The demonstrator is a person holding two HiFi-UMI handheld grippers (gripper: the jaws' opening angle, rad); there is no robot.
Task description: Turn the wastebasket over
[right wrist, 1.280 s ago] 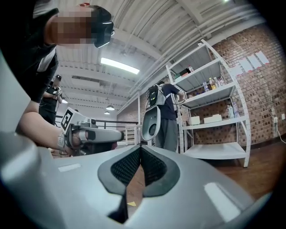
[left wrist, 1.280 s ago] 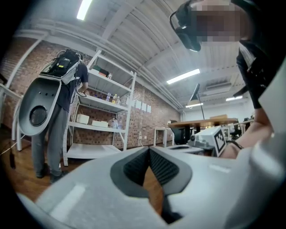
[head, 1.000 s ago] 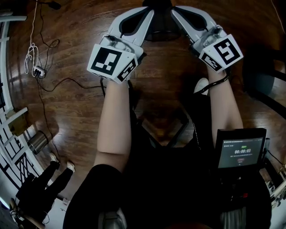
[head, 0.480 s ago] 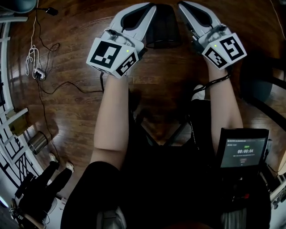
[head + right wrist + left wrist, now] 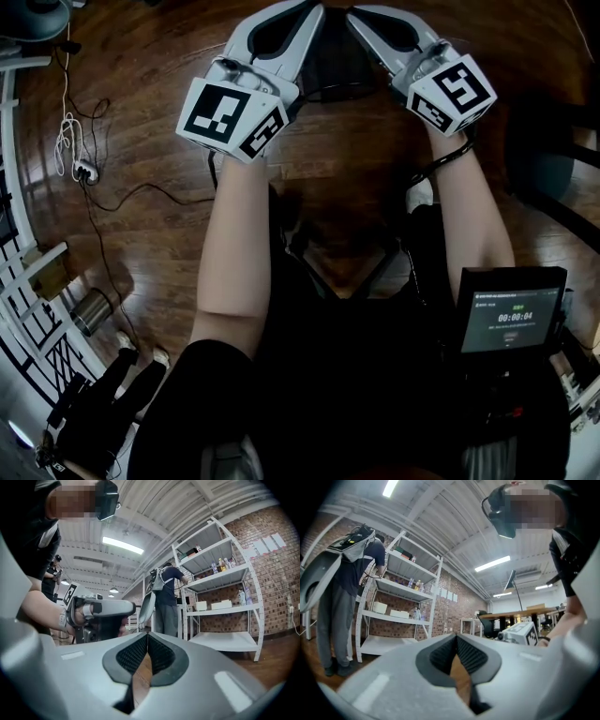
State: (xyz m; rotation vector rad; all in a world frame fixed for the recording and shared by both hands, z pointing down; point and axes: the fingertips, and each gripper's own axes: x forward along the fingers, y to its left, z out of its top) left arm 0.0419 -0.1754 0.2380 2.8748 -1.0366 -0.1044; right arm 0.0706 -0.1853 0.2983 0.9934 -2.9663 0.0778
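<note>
The wastebasket point(image 5: 335, 67) is a dark round bin on the wooden floor at the top middle of the head view, mostly hidden between my two grippers. My left gripper point(image 5: 313, 8) reaches over its left side and my right gripper point(image 5: 355, 12) over its right side; their tips nearly meet above it. Whether either touches the bin I cannot tell. In the left gripper view the left gripper point(image 5: 456, 637) is shut on nothing. In the right gripper view the right gripper point(image 5: 147, 635) is likewise shut and empty. Both gripper views look level across the room and do not show the bin.
A cable and power strip point(image 5: 77, 169) lie on the floor at left, with a metal can point(image 5: 92, 311) and a white rack point(image 5: 28, 309) nearer. A dark chair point(image 5: 555, 159) stands at right. A timer screen point(image 5: 507, 319) hangs low right. White shelves point(image 5: 220, 606) and a standing person point(image 5: 344, 597) are farther off.
Both grippers have moved up the picture and closer together, so they now cover more of the wastebasket. Their jaws have stayed shut.
</note>
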